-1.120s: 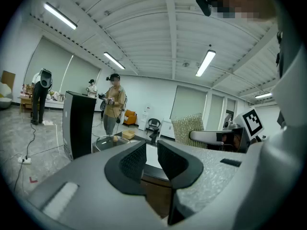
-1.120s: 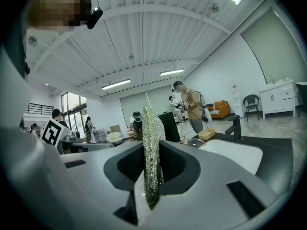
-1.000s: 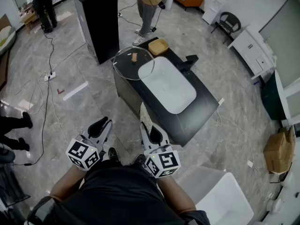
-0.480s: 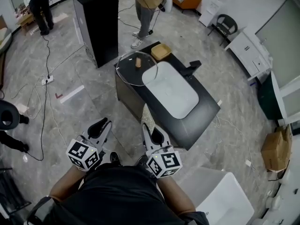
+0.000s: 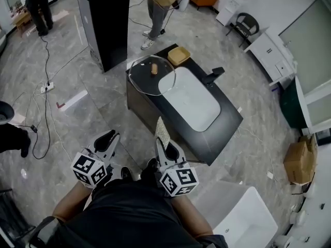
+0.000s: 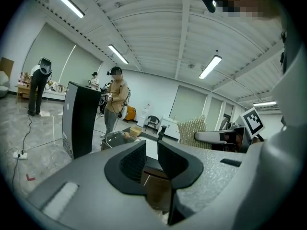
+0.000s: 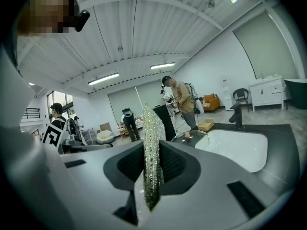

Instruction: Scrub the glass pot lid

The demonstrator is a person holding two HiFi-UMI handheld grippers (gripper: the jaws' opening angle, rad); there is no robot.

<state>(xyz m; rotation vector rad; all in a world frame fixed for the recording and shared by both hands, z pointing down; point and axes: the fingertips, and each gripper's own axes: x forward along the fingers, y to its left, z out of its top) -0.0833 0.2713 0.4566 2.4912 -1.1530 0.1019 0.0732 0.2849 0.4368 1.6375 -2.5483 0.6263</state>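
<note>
The glass pot lid [image 5: 151,75] with a wooden knob lies on the far left end of a black counter [image 5: 227,123], partly over the white sink [image 5: 189,98]. It also shows in the left gripper view as the lid [image 6: 115,139] and in the right gripper view as the lid [image 7: 194,137]. My right gripper [image 5: 164,138] is held near my body, well short of the counter, shut on a glittery scrub pad [image 7: 152,147] that stands upright between its jaws. My left gripper [image 5: 107,140] hangs beside it over the floor, jaws a narrow gap apart with nothing in them [image 6: 151,159].
A black faucet [image 5: 213,74] and a yellow tray [image 5: 179,56] sit at the counter's far side. A tall black cabinet [image 5: 106,22] stands left of the counter. A person [image 5: 158,4] stands beyond it. Cables [image 5: 46,87] cross the floor; a white tub [image 5: 248,218] sits near right.
The view has shifted slightly, so the counter and lid sit a little further right in frame. Both grippers keep the same pose, and the pad stays in the right one.
</note>
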